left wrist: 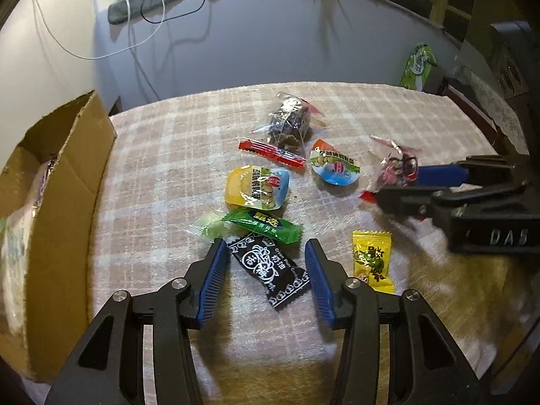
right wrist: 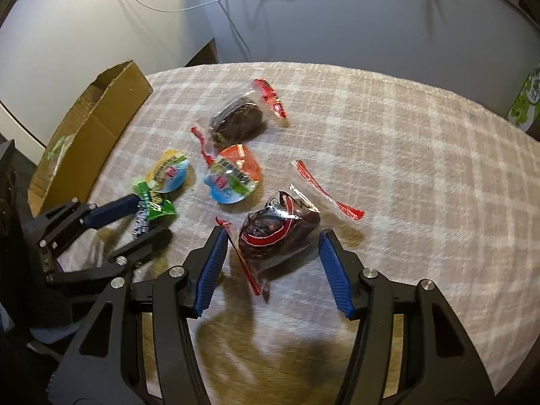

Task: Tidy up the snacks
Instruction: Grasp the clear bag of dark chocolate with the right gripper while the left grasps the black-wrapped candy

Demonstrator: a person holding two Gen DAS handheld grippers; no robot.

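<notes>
Left tongs [left wrist: 266, 270] released, spread w/ the black candy wrapper [left wrist: 270, 271] lying between them on the checked worktop [left wrist: 152, 168]. Right tongs [right wrist: 273, 256] also released, straddling a clear red-edged bag of dark snacks [right wrist: 276, 227]. Cardboard box [left wrist: 67, 182] at left edge; other snacks scattered mid-worktop.

Snack packets lie scattered on the bench [left wrist: 162, 155]. A cardboard box [left wrist: 67, 202] stands at its left edge. One wrapped candy [left wrist: 270, 270] lies between the left tool's [left wrist: 266, 280] fingers; a clear bag [right wrist: 276, 233] lies between the right tool's [right wrist: 271, 266].
</notes>
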